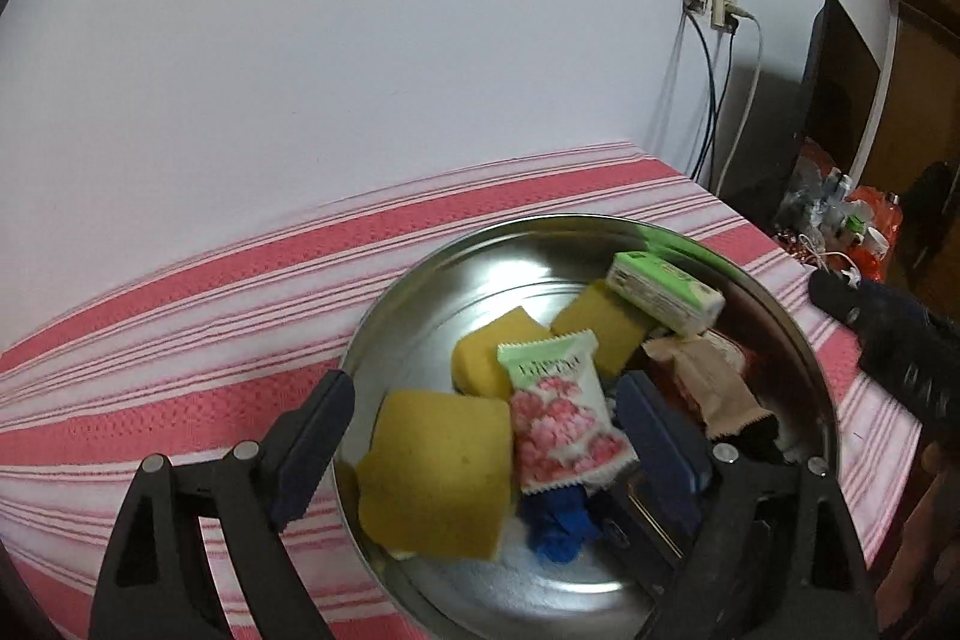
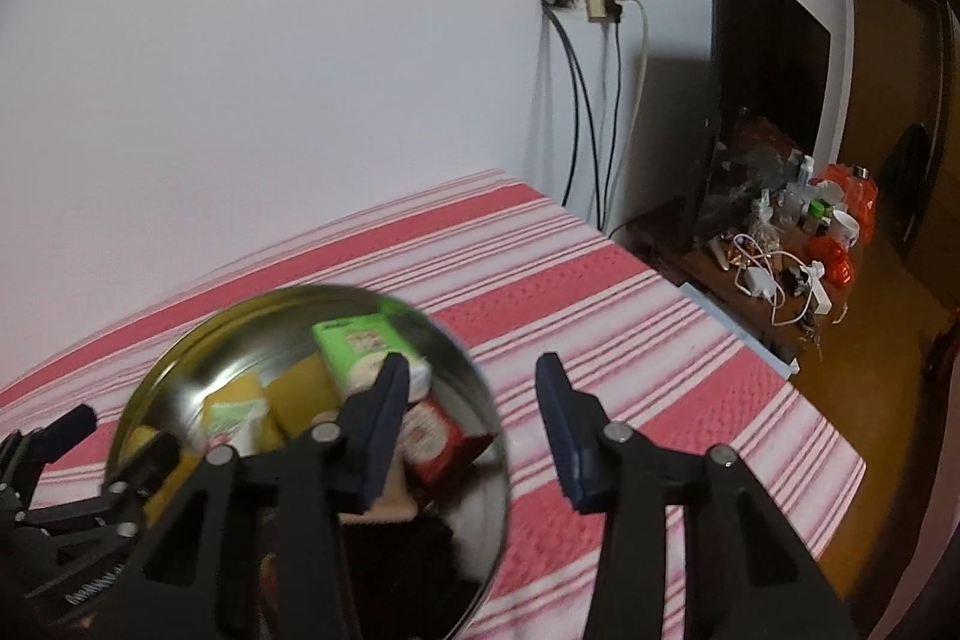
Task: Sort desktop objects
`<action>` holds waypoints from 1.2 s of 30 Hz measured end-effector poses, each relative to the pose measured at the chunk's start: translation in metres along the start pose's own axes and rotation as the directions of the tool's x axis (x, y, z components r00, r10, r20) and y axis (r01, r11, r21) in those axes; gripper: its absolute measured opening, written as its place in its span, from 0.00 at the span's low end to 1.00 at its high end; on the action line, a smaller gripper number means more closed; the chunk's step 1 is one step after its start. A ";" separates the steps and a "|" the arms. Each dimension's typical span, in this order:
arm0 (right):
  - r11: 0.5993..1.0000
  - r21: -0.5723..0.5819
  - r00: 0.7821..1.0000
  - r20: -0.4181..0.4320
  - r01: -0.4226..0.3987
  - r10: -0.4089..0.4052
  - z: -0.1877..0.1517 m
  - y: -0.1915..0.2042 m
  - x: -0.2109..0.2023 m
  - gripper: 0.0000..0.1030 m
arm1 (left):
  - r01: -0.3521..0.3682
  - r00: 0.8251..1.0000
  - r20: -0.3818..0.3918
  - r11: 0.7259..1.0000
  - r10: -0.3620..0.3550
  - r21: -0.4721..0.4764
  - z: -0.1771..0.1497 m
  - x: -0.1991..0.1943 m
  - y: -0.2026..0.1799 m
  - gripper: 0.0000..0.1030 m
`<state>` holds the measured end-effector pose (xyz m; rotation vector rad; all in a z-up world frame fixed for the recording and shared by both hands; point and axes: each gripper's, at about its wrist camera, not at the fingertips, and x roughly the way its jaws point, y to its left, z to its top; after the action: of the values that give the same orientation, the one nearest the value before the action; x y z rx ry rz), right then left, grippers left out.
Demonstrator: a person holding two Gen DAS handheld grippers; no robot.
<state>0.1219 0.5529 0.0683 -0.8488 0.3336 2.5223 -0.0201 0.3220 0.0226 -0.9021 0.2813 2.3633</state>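
Above the metal bowl (full of sponges, packets) both grippers, left and right, gape empty

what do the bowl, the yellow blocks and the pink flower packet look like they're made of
Bowl: looks like polished metal, probably steel; its wall mirrors light and the items inside.
Yellow blocks: likely foam sponge; matte, slightly pitted faces with soft rounded edges.
Flower packet: glossy printed plastic film, judging by its sheen and the crimped, zigzag-cut ends.
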 end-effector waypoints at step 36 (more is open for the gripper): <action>0.986 0.098 0.974 0.167 0.135 -0.150 -0.080 0.061 -0.124 1.00 | -0.235 0.965 0.144 0.967 0.220 0.099 -0.081 -0.099 0.053 0.99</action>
<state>0.2207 0.4286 0.0876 -0.5921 0.3105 2.4082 0.0513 0.2036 0.0272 -0.6866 0.4855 2.5740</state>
